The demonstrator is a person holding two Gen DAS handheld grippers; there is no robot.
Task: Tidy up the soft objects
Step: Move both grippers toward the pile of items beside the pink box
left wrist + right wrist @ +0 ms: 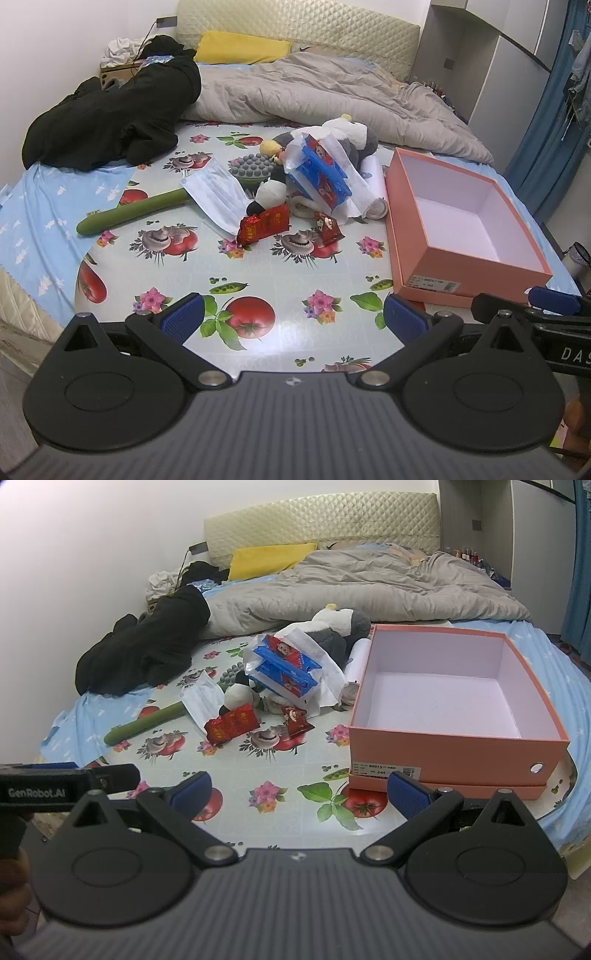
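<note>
A pile of soft things lies mid-cloth: a blue tissue pack point(320, 173) point(282, 672), a face mask point(218, 197) point(201, 698), a panda plush point(271, 192) point(238, 694), a grey-white plush point(351, 138) point(340, 627), two red packets point(263, 224) point(231, 723), a green cucumber toy point(133, 212) point(144, 720). An empty pink shoe box point(417, 264) point(458, 753) stands to the right. My left gripper point(293, 319) and right gripper point(301, 794) are both open and empty, near the front edge, well short of the pile.
A round fruit-print cloth point(258, 284) point(295, 775) covers the blue bed sheet. Black clothes point(110, 118) point(147, 653) lie at the left, a grey duvet point(314, 92) point(369, 583) and yellow pillow point(240, 46) behind. A paper roll point(375, 192) lies beside the box.
</note>
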